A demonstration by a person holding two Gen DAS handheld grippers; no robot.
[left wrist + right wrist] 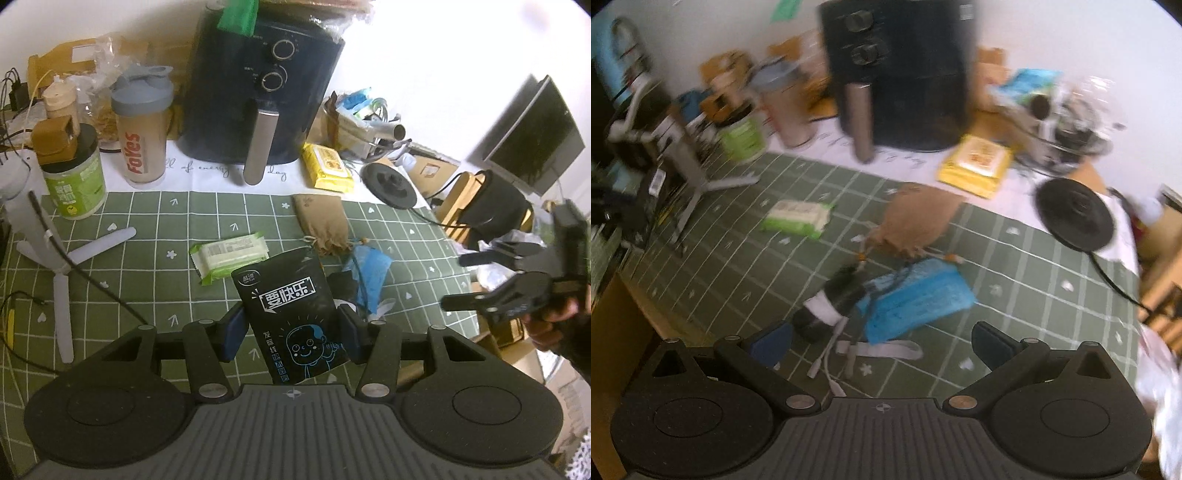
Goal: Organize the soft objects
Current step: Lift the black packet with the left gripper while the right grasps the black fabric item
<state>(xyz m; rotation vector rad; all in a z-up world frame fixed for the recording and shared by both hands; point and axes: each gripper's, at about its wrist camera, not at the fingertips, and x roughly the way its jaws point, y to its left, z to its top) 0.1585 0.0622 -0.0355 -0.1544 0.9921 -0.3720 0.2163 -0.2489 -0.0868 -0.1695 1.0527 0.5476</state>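
1. The left gripper (291,332) has its blue-padded fingers (233,334) pressed on both sides of a black soft packet with white and blue print (291,317), held clear above the green grid-patterned tabletop (147,266).
2. The right gripper (882,341) is empty – its fingers (991,341) stand wide apart above the cloth; in the left wrist view it shows at the right edge, a hand (554,325) behind it.
3. Just beyond lie a black-and-white rolled bundle (827,306) and a crumpled blue plastic pack (919,299), touching.
4. Farther out – a brown drawstring pouch (916,221), with a green-and-white wipes pack (796,218) well apart to its left.
5. At the back stand a yellow wipes pack (977,164) and a black air fryer (897,74).
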